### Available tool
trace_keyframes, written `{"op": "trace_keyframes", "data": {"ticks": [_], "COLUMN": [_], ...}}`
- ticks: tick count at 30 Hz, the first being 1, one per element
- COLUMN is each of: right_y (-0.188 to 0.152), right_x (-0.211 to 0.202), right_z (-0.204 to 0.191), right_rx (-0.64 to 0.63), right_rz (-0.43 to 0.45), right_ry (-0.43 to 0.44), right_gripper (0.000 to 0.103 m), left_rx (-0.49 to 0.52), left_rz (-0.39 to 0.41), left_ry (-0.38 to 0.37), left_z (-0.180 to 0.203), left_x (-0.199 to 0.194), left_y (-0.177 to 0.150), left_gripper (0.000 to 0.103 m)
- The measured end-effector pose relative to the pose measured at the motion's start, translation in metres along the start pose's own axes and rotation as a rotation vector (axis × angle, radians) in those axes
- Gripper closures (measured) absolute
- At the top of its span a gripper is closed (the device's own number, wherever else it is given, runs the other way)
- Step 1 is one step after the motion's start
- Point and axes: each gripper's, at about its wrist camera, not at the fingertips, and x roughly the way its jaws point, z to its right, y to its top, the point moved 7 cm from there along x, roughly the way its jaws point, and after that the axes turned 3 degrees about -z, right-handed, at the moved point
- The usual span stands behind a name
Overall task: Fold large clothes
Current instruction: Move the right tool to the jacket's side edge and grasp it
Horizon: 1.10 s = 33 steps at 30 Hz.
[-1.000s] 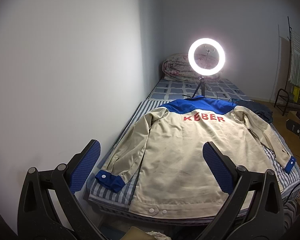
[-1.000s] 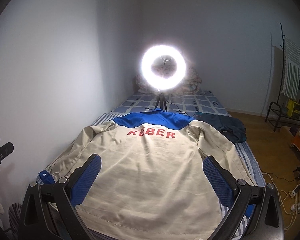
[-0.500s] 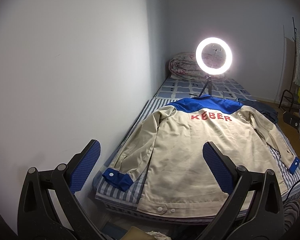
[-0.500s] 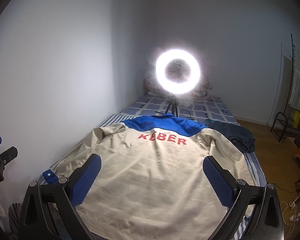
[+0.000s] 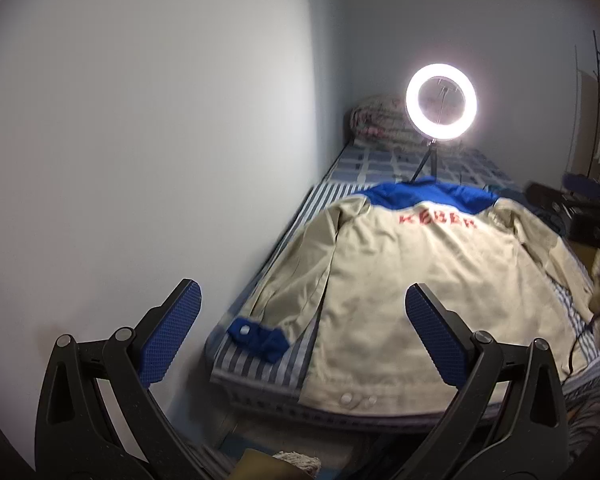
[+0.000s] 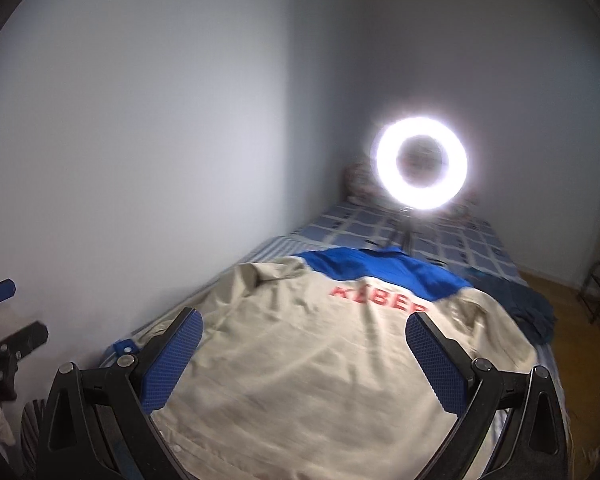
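Bed nearer, jacket flat as before, both tongs still spread

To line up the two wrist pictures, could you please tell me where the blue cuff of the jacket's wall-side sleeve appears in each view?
Left wrist: the blue cuff lies low and left of centre, on the striped sheet between the open left gripper's fingers.
Right wrist: the cuff peeks out at lower left, beside the open right gripper's left finger.
Shared landmark: the red lettering on the jacket's back.

Jacket beige, blue yoke; bedsheet blue-white striped.
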Motion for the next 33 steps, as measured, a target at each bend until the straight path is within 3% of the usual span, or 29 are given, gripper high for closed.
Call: {"op": "trace_keyframes", "data": {"ticks": [6, 12, 15, 17, 22, 25, 28, 33], "right_y": [0.002, -0.002, -0.008, -0.012, -0.019, -0.023, -0.029, -0.048], "right_x": [0.039, 0.083, 0.109, 0.128, 0.192, 0.225, 0.267, 0.327], "right_z": [-0.045, -0.099, -0.127, -0.142, -0.171, -0.184, -0.193, -0.207], "right_rx": [-0.098, -0.188, -0.168, -0.138, -0.031, 0.032, 0.099, 0.193], "right_rz": [-0.035, -0.098, -0.182, -0.247, -0.406, -0.488, -0.566, -0.672], "right_ry": [0.078, 0.219, 0.357, 0.441, 0.555, 0.581, 0.563, 0.542], "right_gripper": [0.003, 0.012, 0.018, 0.031, 0.041, 0.046, 0.059, 0.06], "left_rx": [-0.02, -0.03, -0.034, -0.045, -0.07, -0.079, -0.094, -0.11], "left_rz": [-0.047, -0.046, -0.061, -0.075, -0.106, -0.11, -0.119, -0.135], "left_ry": [0.036, 0.059, 0.064, 0.062, 0.044, 0.038, 0.029, 0.03], "left_z": [-0.023, -0.039, -0.045, -0.05, -0.055, -0.056, -0.06, -0.068], "left_x": [0.0, -0.01, -0.012, -0.011, -0.004, 0.001, 0.006, 0.018], "left_y": [-0.021, -0.04, -0.049, -0.055, -0.063, -0.065, -0.066, -0.069], "left_gripper": [0.0, 0.0, 0.003, 0.007, 0.013, 0.014, 0.019, 0.02]}}
